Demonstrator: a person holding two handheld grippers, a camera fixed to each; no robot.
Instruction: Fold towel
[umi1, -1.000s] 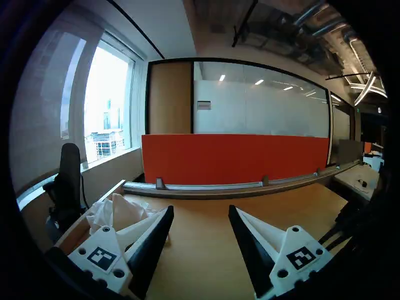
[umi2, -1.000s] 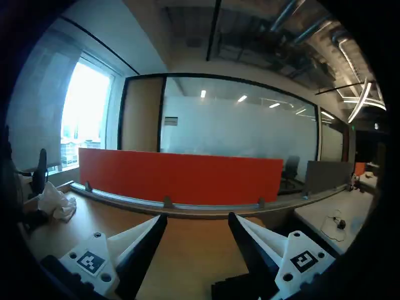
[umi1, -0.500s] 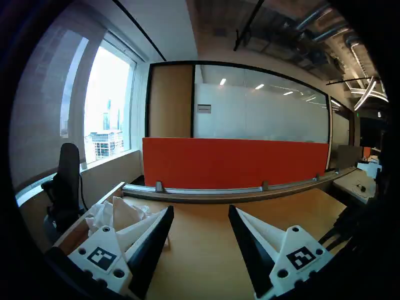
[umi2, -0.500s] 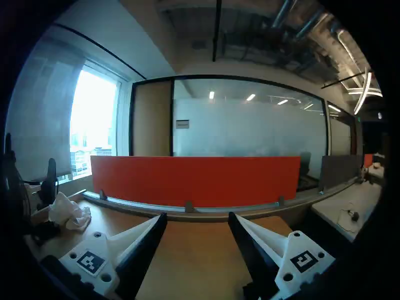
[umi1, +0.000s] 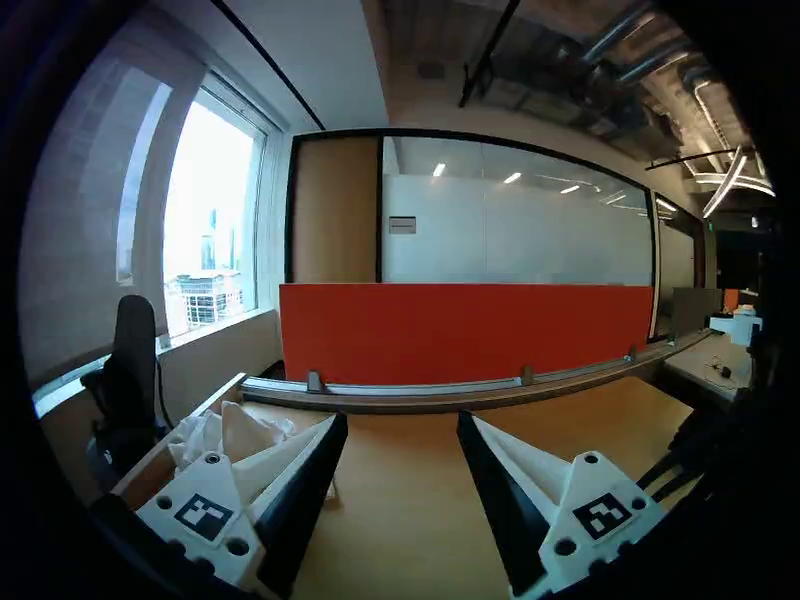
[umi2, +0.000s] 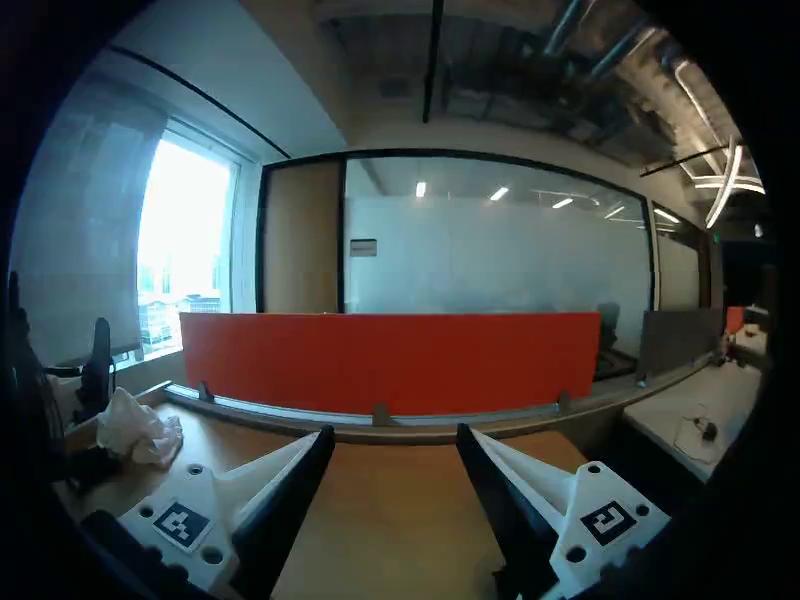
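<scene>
The left gripper hovers over a light wooden bench. Its two fingers are spread wide apart, with nothing but bare benchtop between them. In the left gripper view, the towel lies as a crumpled white heap at the bench's far left corner. It sits near the window side and is partly hidden behind the tip of the left-hand finger, and neither finger touches it.

The right gripper is also held above the bench, its fingers equally wide open and gripping nothing. In the right gripper view the towel sits well off to the left, bunched up on the bench and apart from both fingers.

An orange divider panel stands upright along the bench's far edge. Behind it runs a frosted glass wall. A bright window fills the left side of the room, with a black office chair below it, just beyond the bench's left end. To the right, another desk carries a small dark item on a cable, too small to make out.
</scene>
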